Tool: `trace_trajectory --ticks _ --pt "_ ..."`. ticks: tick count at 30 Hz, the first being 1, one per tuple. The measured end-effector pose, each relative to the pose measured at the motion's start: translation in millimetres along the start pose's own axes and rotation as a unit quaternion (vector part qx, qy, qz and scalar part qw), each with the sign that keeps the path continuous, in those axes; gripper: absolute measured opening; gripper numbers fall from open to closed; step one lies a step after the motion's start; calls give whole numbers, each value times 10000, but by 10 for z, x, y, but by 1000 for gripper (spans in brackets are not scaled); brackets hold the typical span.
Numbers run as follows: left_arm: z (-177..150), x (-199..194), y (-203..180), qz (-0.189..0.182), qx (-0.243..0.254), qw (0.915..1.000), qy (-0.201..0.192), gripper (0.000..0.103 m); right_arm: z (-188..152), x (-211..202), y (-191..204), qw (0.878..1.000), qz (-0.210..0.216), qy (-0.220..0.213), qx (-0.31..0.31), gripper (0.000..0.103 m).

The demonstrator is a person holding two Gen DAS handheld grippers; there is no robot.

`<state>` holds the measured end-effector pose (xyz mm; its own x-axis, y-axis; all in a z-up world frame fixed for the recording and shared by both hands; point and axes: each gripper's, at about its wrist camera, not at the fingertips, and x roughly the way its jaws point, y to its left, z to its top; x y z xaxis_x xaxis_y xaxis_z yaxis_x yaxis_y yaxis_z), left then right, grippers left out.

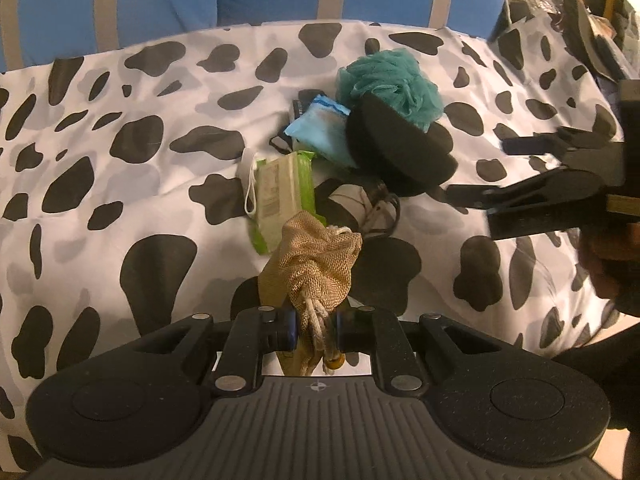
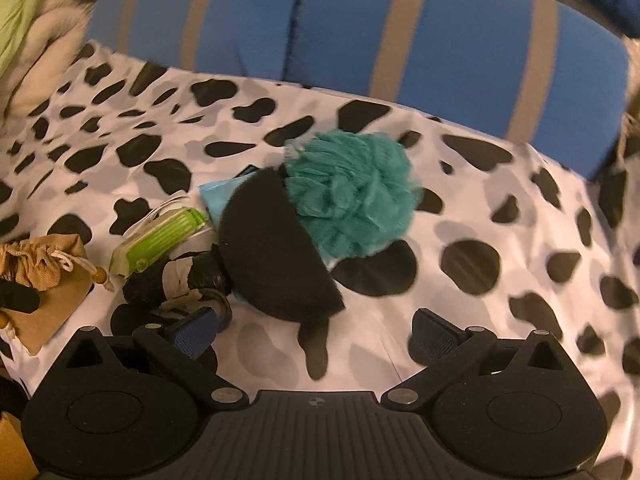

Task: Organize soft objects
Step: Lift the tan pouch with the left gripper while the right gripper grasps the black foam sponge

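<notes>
Left tongs [image 1: 314, 330]: pressed together on the gathered neck and rope drawstring of the tan mesh pouch [image 1: 316, 260]. Pouch body, coarse open weave and lumpy, hangs forward of the tips just above the bed cover [image 1: 120, 120], its far end overlapping the green wipes pack [image 1: 280, 196].

Right tongs [image 2: 314, 334]: spread wide, holding nothing, blue ribbed pads [image 2: 192, 332] either side of a bare patch of cover. Left pad sits just beside a crumpled black-and-grey bundle [image 2: 184, 276]; cannot tell if they touch.

Pile, mid-cover:
- black half-round foam pad [image 2: 272, 252], matte, tilted, leaning on the teal mesh loofah [image 2: 352, 192], ruffled and round
- light blue soft packet [image 1: 320, 128] partly under the foam pad
- wipes pack flat, glossy film wrap

Cover is white fabric with black and grey cow blotches, lightly wrinkled. Blue cushions with grey stripes [image 2: 360, 32] behind.

Pose: the left wrist view shows the right tongs coming in from the right edge, low and roughly level, tips aimed at the foam pad.
</notes>
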<state>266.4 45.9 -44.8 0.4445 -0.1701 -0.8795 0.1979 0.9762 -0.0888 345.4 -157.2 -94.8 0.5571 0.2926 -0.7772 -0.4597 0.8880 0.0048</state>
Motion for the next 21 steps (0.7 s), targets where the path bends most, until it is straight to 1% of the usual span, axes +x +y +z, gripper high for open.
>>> trace_trajectory --ticks 7,9,14,15,16,17,19,21 --pt "-6 45 -46 -38 80 9998 164 16 88 274 62 9993 45 33 -366 103" --pt "-9 54 -48 -52 98 9997 196 16 111 330 66 9990 113 13 -441 103" --pt "3 82 -67 -97 122 9996 236 16 170 524 86 9987 281 104 -420 102" --pt "4 90 -72 -96 131 9996 247 16 181 563 95 9986 301 149 -419 100" --pt "4 101 -76 -87 143 9995 265 16 193 605 110 9984 313 196 -440 93" --pt "7 110 -82 -78 147 9995 282 16 200 635 119 9981 341 244 -455 89" --pt "8 119 -94 -70 156 9994 306 16 198 653 129 9979 377 250 -467 78" --pt "13 126 -103 -55 168 9993 317 16 197 647 143 9972 395 332 -548 73"
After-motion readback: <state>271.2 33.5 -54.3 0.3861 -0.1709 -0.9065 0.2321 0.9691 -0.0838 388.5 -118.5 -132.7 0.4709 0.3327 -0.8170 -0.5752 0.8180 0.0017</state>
